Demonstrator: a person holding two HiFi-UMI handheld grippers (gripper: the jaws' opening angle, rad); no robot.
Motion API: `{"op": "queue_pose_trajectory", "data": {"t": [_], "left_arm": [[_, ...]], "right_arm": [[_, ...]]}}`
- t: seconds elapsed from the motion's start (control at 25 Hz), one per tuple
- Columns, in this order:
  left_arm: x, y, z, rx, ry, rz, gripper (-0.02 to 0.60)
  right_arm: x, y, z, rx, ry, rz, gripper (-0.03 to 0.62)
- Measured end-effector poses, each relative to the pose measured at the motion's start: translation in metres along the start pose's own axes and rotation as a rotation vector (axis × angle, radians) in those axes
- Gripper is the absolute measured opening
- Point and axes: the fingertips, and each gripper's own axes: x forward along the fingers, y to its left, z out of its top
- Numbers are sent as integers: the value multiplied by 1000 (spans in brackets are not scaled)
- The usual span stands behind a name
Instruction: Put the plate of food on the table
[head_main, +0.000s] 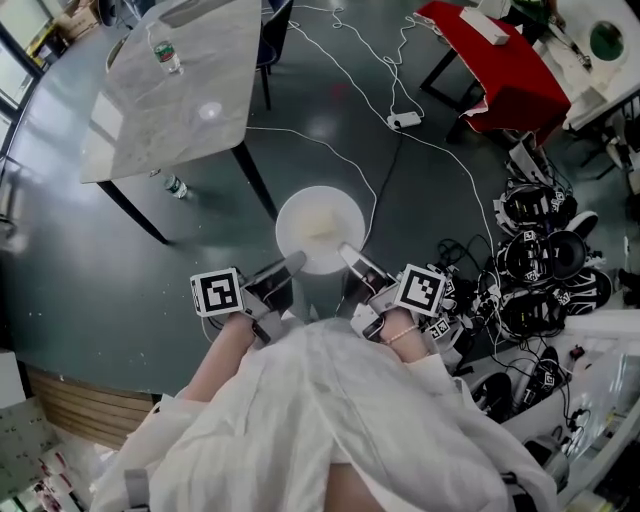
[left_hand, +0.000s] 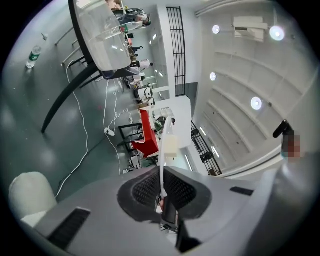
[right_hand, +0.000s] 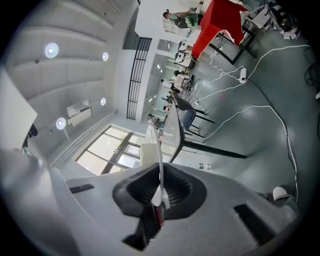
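Above a cabled floor (head_main: 90, 260), left gripper (head_main: 293, 263) and right gripper (head_main: 350, 256) pinched the plate (head_main: 300, 205) mid-carry (table (head_main: 140, 120) ahead); next, likely, a level set-down.

The head camera is looking steeply down from above onto the floor (head_main: 330, 130), the tabletop (head_main: 170, 90), the left hand-held gripper (head_main: 292, 265) and the right hand-held gripper (head_main: 348, 255). Each gripper camera is sitting close behind its own jaws, rolled sideways, looking along them. All three views are sharing the plate (head_main: 320, 225), the tabletop and the red table (head_main: 500, 70).
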Motion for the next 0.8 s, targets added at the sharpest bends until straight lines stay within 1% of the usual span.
{"op": "queue_pose_trajectory", "data": {"t": [0.08,0.2,0.32,0.4,0.48,0.6,0.68,0.8], "left_arm": [[2,4,-2,-5,-1,14,26],[11,3,0,9,2,6,26],[18,5,0,-10,15,8,26],[22,8,5,-28,12,7,26],[25,15,14,-31,12,11,26],[37,21,29,-36,29,13,26],[46,22,40,-32,39,4,26],[55,28,64,-42,32,4,26]], "right_arm": [[-3,-5,0,14,12,-10,11],[-4,-8,8,-11,14,3,11],[-4,-16,13,21,7,-24,11],[1,-18,17,19,13,-26,11],[6,-21,23,9,20,-36,11],[16,-31,37,31,9,-66,11],[25,-34,48,35,2,-72,11],[45,-36,65,17,14,-71,11]]}}
